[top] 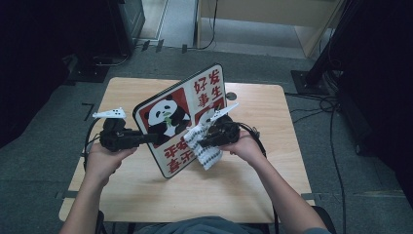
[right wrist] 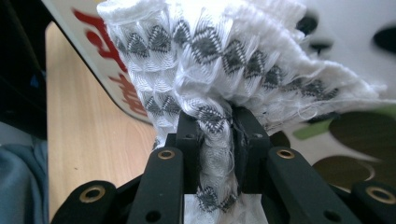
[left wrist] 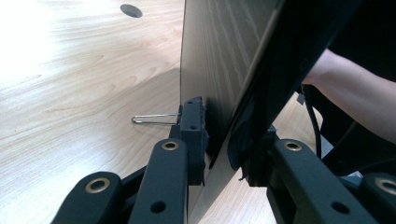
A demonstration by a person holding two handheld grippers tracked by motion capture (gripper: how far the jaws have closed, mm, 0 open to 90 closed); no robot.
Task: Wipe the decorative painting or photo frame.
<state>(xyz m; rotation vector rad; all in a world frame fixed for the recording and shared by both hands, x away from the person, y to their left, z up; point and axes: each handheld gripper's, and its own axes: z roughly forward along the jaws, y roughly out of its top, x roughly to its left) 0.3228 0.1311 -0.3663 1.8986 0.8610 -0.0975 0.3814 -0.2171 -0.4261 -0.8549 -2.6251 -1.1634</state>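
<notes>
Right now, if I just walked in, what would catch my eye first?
The panda board, red and white, held tilted on edge above the middle of the wooden table. The left gripper clamps its left edge. The right gripper presses a patterned white cloth against its face.

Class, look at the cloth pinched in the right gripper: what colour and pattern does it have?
The cloth is white with rows of dark grey triangles or diamonds, clearest in the right gripper view.
</notes>
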